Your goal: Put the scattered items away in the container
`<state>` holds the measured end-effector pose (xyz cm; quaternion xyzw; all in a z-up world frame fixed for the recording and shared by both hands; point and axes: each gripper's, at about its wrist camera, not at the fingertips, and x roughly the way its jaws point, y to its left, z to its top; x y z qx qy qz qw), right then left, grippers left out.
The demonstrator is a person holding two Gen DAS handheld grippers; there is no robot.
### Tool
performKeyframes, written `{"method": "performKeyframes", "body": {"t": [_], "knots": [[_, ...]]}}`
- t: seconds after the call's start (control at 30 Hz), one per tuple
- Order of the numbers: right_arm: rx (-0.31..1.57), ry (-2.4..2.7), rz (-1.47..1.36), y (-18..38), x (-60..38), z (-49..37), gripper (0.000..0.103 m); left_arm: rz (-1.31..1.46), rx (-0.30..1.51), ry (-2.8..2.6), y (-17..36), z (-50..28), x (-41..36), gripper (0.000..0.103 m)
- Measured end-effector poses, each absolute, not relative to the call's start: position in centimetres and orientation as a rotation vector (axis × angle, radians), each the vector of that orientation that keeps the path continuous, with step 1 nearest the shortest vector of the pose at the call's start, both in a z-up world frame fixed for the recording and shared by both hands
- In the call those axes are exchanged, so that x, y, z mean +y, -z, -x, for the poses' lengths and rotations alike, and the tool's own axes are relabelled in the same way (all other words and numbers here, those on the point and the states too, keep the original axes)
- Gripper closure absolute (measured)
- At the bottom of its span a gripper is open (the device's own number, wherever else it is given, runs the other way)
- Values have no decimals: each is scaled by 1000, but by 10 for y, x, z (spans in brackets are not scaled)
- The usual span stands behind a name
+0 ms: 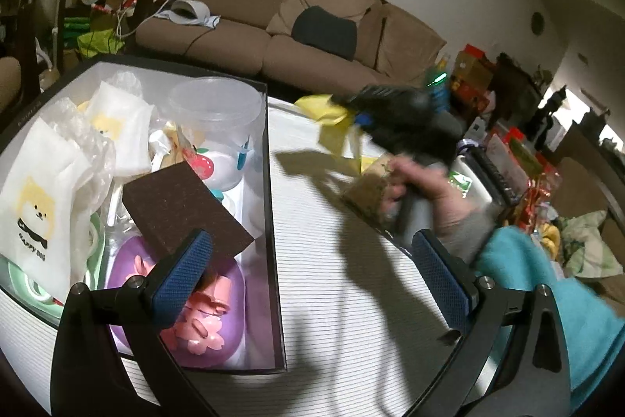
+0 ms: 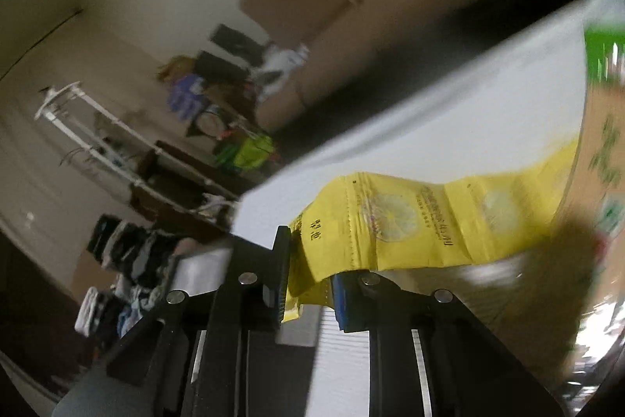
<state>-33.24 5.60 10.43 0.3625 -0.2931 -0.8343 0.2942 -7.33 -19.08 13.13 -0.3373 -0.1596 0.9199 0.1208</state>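
Clerk: Item, strip of yellow lemon-printed sachets [image 2: 394, 221]; held aloft over the white ribbed tabletop [image 1: 343, 260], well right of the black-walled, white-lined box [image 1: 273, 221]; clamped at one end by the right gripper [image 2: 308, 292], the remainder trailing free.

Checker: Handling advice?

Clerk: Judgement only; carry it across above the box wall, let the loose tail clear the rim first, then release low over the contents so it folds in rather than draping outside.

Checker: Fingers?

Clerk: Right, nearly closed, both pads pinching the sachet strip; left gripper [image 1: 312, 276], spread wide, nothing between the pads, poised near the box's right wall; its blue-padded left finger [image 1: 183, 276] overlaps a dark brown sponge block [image 1: 183, 210] in view, contact uncertain.

Checker: Box contents?

Clerk: Sponge block; clear lidded plastic tub [image 1: 216, 108]; white dog-print cloth bags [image 1: 43, 210]; purple floral case [image 1: 211, 323].
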Motion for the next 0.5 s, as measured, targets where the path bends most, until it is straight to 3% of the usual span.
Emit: {"method": "performKeyframes", "body": {"t": [0.3, 0.5], "knots": [[-501, 2161, -826, -252, 49, 240, 91, 1041, -445, -2735, -133, 78, -191, 0], [-438, 2081, -829, -290, 11, 179, 92, 1005, -494, -2718, -139, 73, -194, 0]]}}
